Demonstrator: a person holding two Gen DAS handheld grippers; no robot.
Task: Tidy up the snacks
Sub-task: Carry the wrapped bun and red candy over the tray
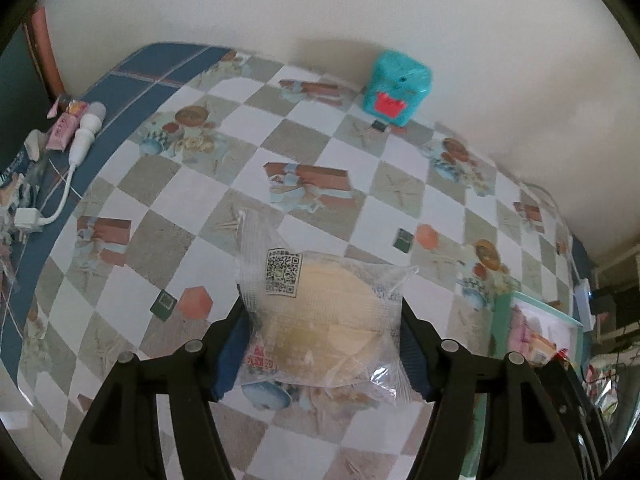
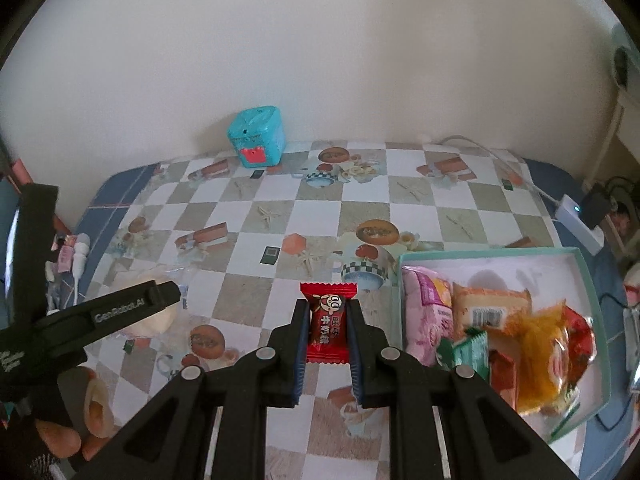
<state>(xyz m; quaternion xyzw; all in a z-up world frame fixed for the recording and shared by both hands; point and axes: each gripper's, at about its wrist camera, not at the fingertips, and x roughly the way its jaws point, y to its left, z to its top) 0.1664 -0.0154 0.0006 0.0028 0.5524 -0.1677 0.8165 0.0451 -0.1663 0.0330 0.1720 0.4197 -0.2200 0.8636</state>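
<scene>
Your right gripper [image 2: 329,322] pinches the red candy [image 2: 327,326] lengthwise, snack box [image 2: 496,257] just right and nearer it; left gripper [image 1: 322,344] clamps the bun packet [image 1: 320,320] above the table [image 1: 240,152].

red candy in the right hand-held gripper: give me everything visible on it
The red candy is a small pillow-shaped sweet in glossy red wrapper, foil or plastic by its look, with crimped saw-tooth ends. It bears a cartoon face with big eyes and white characters below. It is held lengthwise between the blue-padded fingers of the right hand-held gripper, which press on its two long sides; the far end sticks out past the fingertips. It seems lifted above the checkered tablecloth, left of the teal-rimmed snack box. Nothing else touches it.
</scene>
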